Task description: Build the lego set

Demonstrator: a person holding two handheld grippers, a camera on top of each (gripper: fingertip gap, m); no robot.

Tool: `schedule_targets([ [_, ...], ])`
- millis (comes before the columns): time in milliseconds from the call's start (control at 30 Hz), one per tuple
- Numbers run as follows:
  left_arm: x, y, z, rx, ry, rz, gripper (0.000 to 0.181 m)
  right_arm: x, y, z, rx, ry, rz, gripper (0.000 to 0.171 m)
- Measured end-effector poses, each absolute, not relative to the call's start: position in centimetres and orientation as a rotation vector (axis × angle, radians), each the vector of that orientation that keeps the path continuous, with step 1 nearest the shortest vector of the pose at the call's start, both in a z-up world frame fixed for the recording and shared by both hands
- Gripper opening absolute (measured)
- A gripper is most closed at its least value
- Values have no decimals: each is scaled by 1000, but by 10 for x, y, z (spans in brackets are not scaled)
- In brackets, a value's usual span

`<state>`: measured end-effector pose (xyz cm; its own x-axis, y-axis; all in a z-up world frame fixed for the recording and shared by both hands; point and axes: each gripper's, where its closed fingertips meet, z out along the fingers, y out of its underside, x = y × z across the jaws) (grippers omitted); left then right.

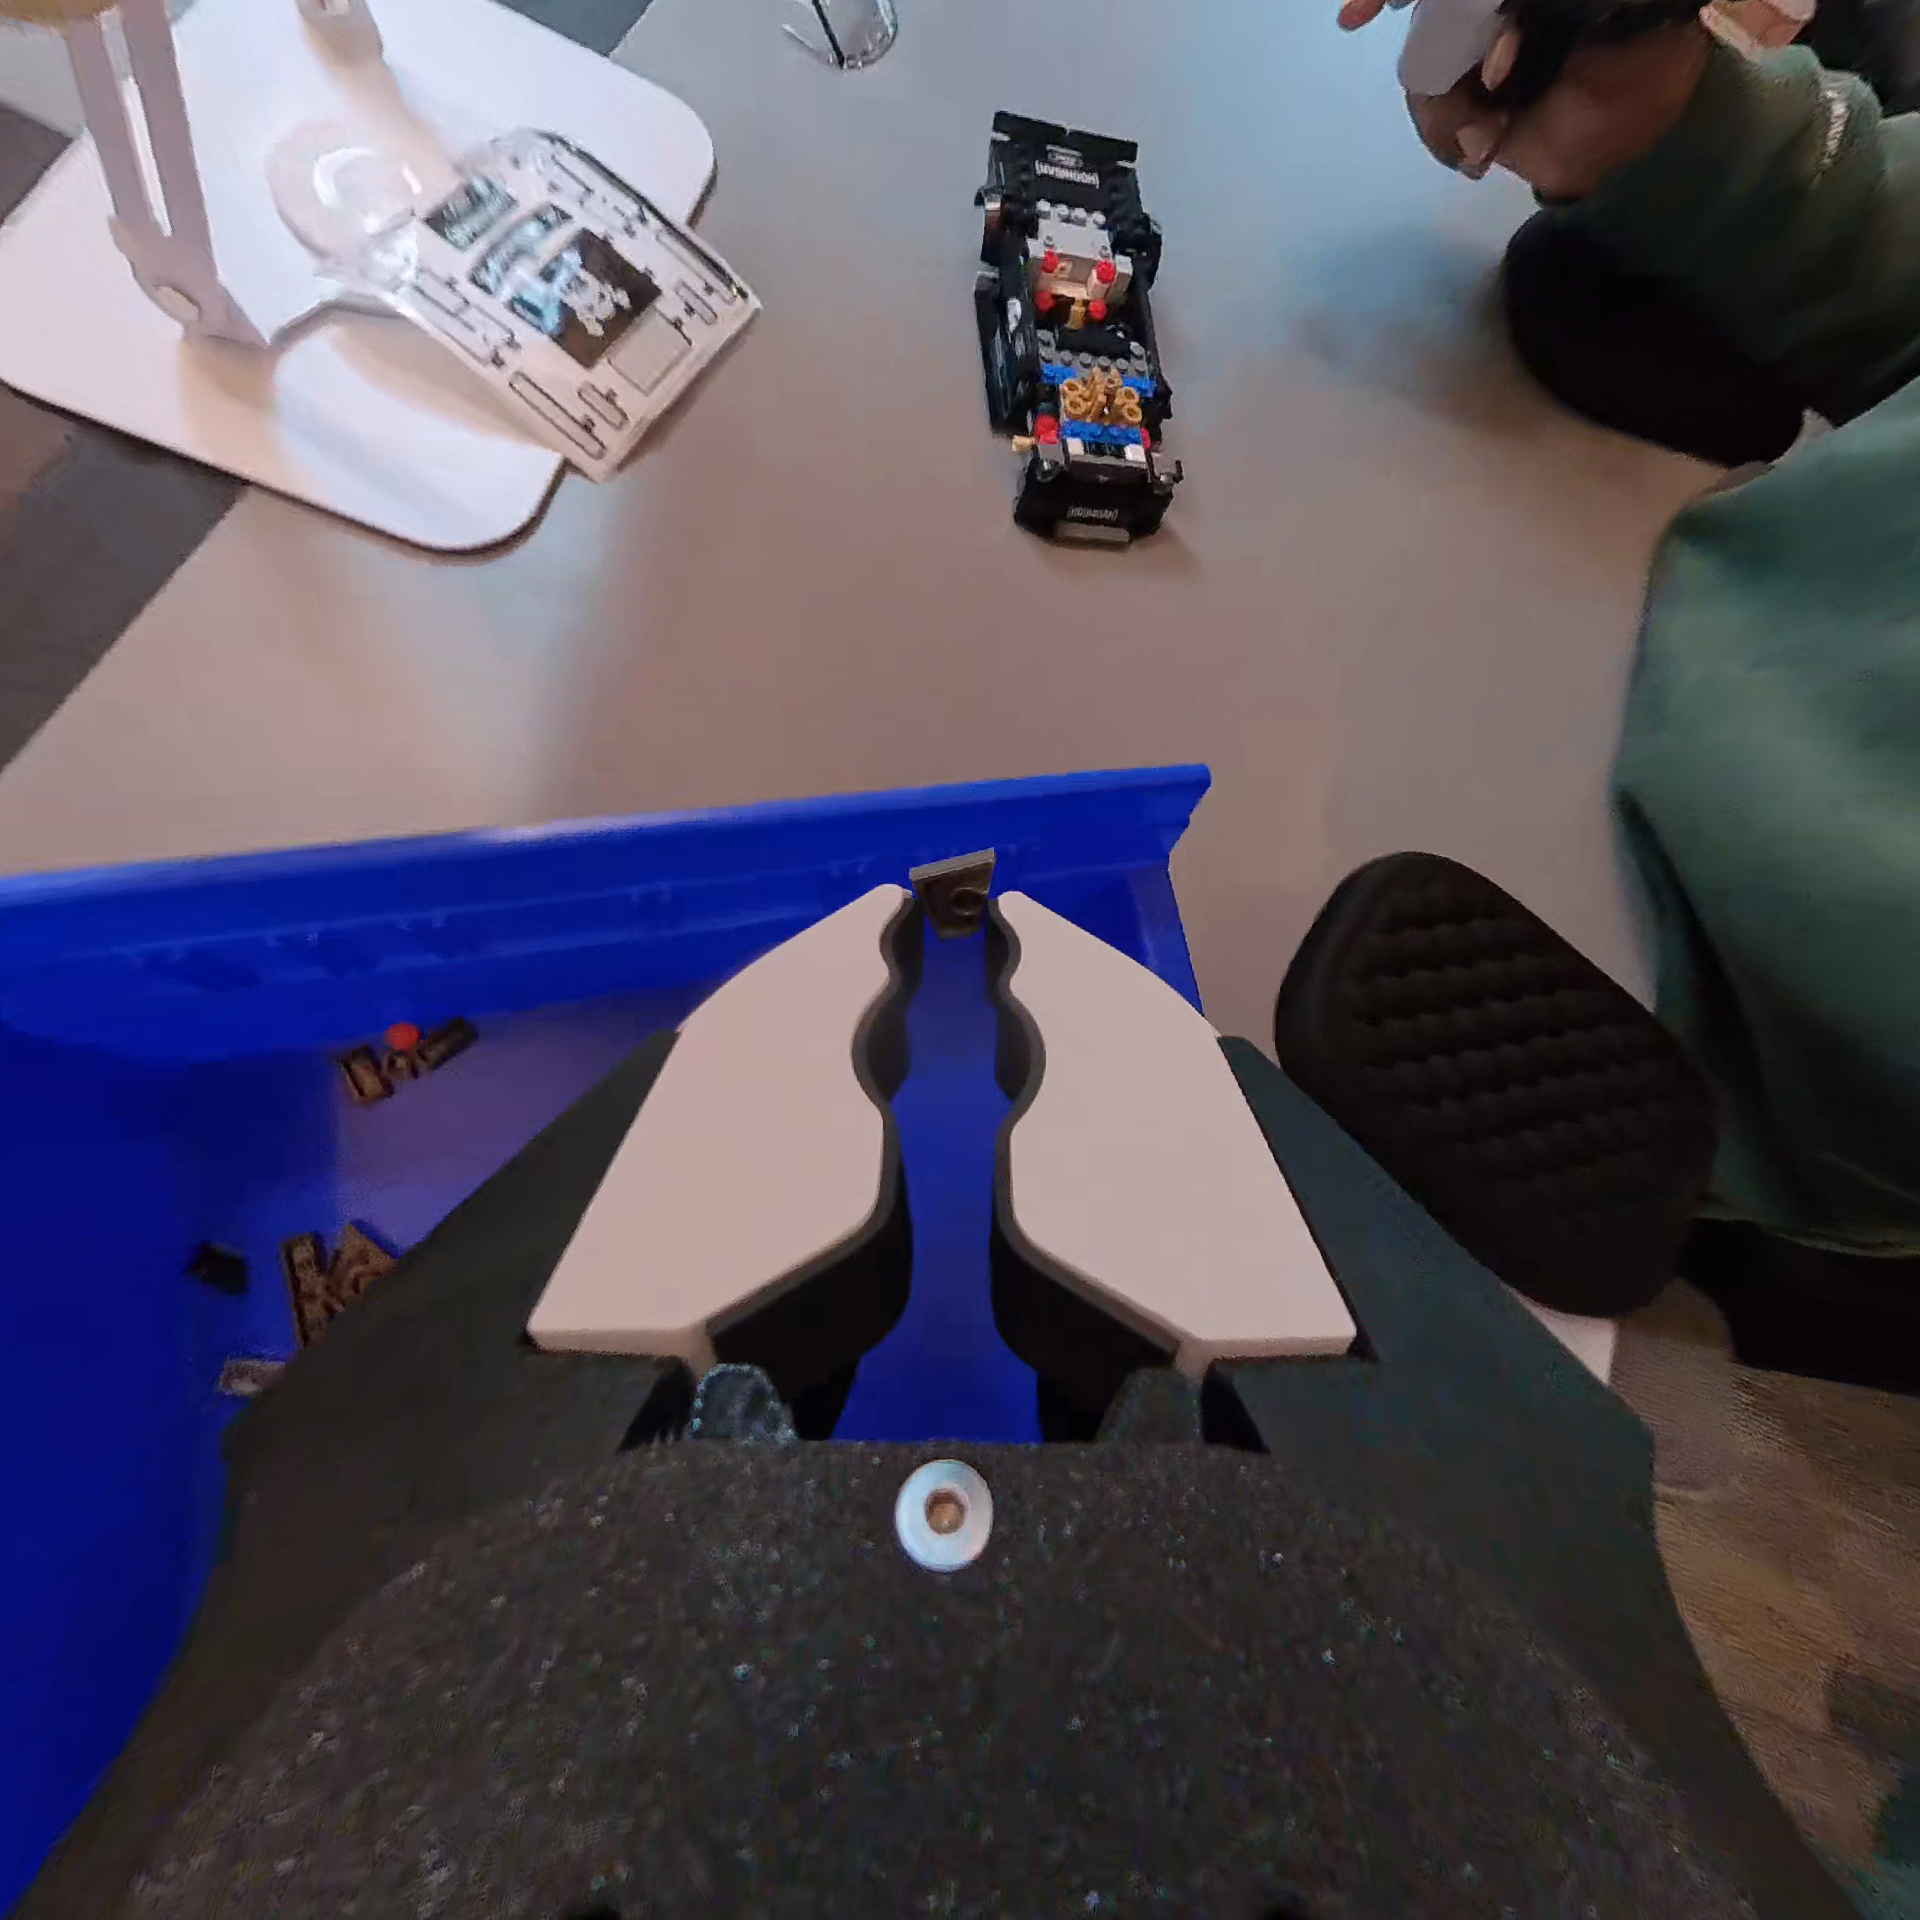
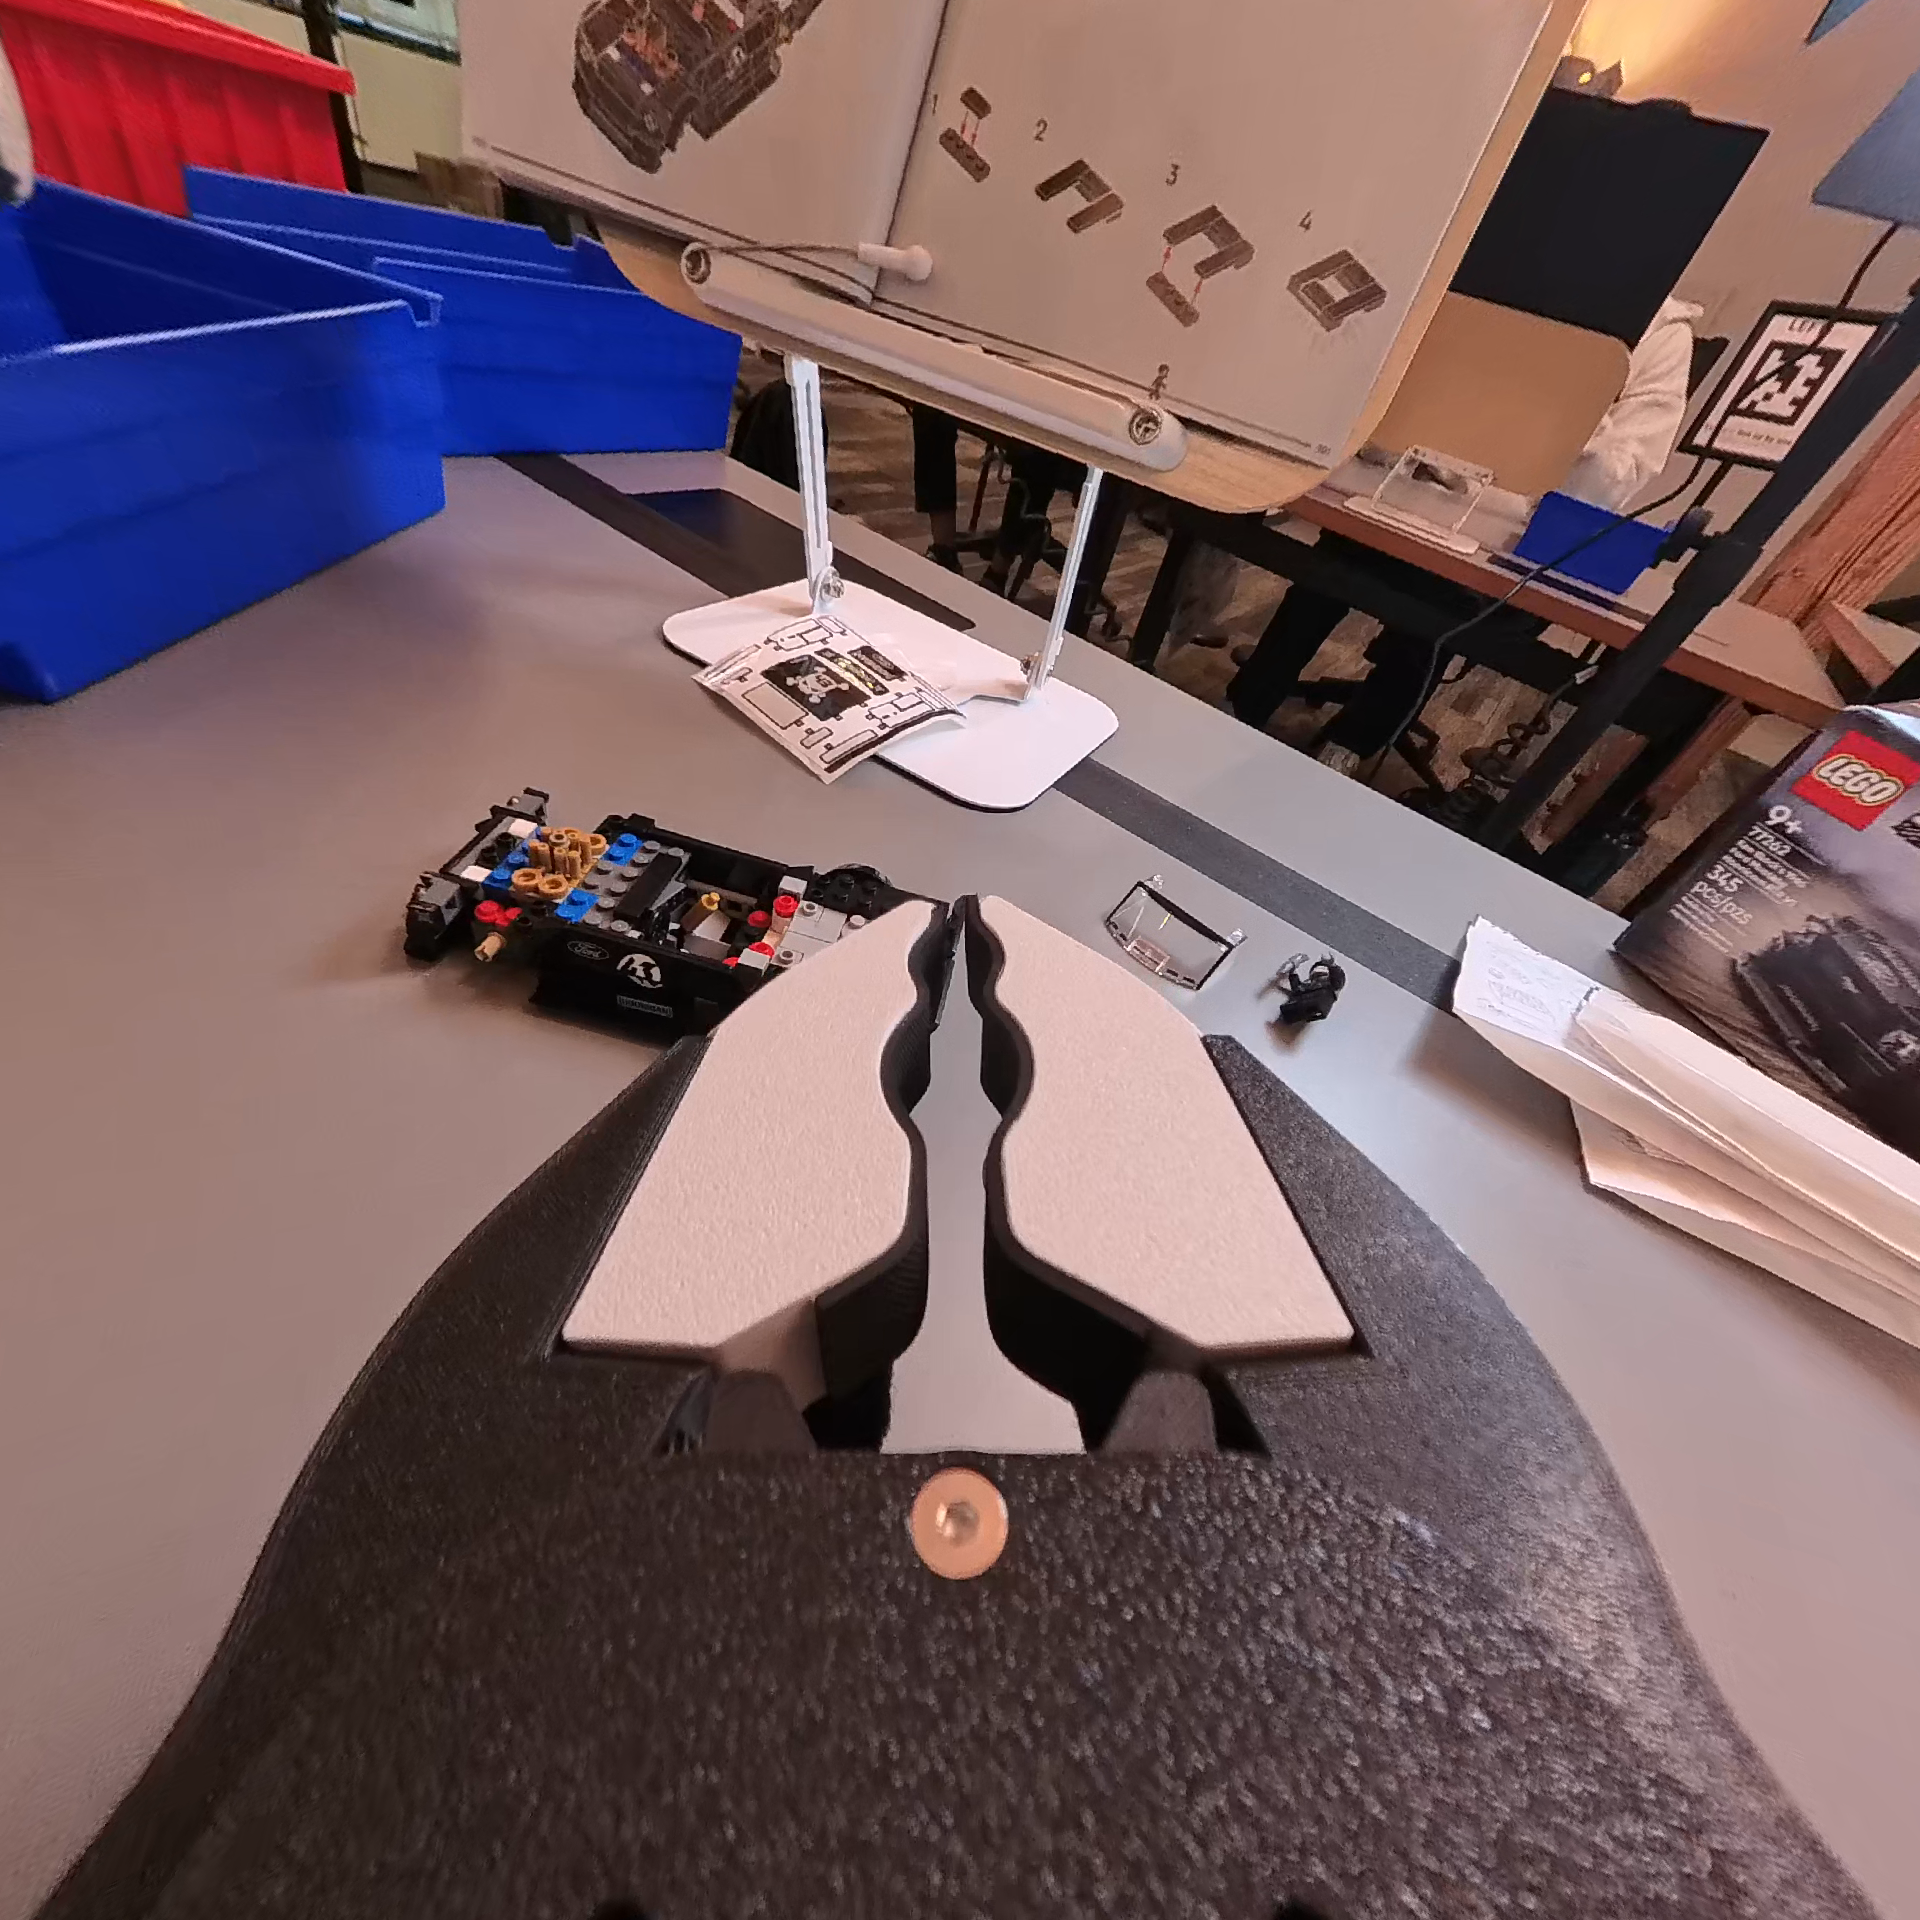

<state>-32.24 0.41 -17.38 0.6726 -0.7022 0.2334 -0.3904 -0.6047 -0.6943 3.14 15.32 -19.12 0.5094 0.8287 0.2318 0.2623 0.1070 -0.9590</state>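
Note:
My left gripper (image 1: pixel 954 904) is over the blue bin (image 1: pixel 520 847) and is shut on a small dark grey piece (image 1: pixel 954 891) at its fingertips. Loose dark pieces (image 1: pixel 405 1055) lie on the bin floor to the left. The half-built black car (image 1: pixel 1075 332) lies on the grey table beyond the bin, well apart from the gripper. In the right wrist view the car (image 2: pixel 623 914) lies just left of and beyond my right gripper (image 2: pixel 954 935). The right gripper's tips are nearly together on a thin black piece (image 2: pixel 948 961) above the table.
The open instruction booklet (image 2: pixel 1039 156) stands on a white stand (image 2: pixel 997 748), with a sticker sheet (image 2: pixel 826 691) on its base. A clear windscreen piece (image 2: pixel 1169 930) and a small black part (image 2: pixel 1311 987) lie right of the car. Lego box (image 2: pixel 1818 914), paper bags (image 2: pixel 1662 1122), blue bins (image 2: pixel 208 436), green sleeve (image 1: pixel 1766 831). Spacing between my two grippers at the tips: around 40 centimeters.

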Motion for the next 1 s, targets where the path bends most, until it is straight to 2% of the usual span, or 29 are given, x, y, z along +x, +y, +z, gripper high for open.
schedule_targets([
  [433,-282,5,-135,-1901,824,-394,11,26,155,-198,-1460,-1027,516,3],
  [1000,-351,-15,-241,-2426,1038,27,26,20,149,-200,-1441,-1065,499,3],
])
